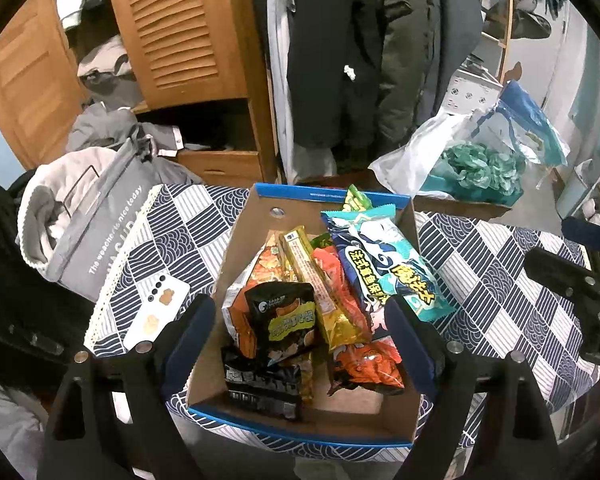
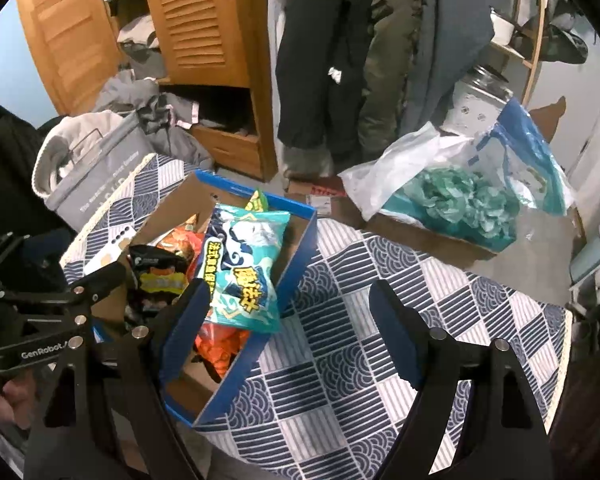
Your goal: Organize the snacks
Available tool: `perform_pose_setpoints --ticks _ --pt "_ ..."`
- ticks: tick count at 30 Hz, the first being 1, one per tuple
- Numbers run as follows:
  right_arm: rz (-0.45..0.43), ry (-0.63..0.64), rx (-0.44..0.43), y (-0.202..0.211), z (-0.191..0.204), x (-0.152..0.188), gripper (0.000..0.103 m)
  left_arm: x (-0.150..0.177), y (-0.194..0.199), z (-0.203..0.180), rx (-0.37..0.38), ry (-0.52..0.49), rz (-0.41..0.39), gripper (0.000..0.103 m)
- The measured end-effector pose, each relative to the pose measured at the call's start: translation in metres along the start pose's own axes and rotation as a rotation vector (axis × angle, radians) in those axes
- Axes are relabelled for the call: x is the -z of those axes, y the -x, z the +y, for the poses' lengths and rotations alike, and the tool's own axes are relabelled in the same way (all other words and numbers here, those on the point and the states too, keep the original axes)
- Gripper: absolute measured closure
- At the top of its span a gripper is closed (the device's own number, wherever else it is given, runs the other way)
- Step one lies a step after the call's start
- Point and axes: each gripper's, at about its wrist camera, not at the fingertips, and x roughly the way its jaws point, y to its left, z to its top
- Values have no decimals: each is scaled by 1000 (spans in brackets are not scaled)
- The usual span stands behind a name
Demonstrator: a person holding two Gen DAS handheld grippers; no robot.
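A blue-edged cardboard box (image 1: 244,236) sits on the patterned tablecloth and holds several snack packs: a teal bag (image 1: 384,256), a yellow pack (image 1: 320,284), a black pack (image 1: 284,316) and an orange pack (image 1: 368,368). My left gripper (image 1: 300,312) is open and empty, hovering over the box. The box (image 2: 296,248) and the teal bag (image 2: 244,268) also show in the right wrist view. My right gripper (image 2: 288,300) is open and empty, above the box's right wall and the cloth.
A white phone (image 1: 156,312) lies left of the box. A grey laundry bag (image 1: 96,224) stands at the table's left edge. A plastic bag with teal stuff (image 2: 460,196) sits on a carton behind the table. A wardrobe and hanging coats stand behind.
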Motion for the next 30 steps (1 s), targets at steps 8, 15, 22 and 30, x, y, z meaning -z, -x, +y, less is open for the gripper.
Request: perform_pose_setpoints --ticks 8,15,22,30 --pt "0 -13 -3 2 -7 4 22 0 1 -2 -7 -3 -7 15" --pt "7 -19 1 0 -11 6 22 0 1 -2 -5 -1 -4 15" --pt "9 -20 0 0 -12 8 22 0 0 -6 -5 0 4 15" --pt "9 -20 2 0 -12 8 22 0 -1 -6 -5 0 5 15"
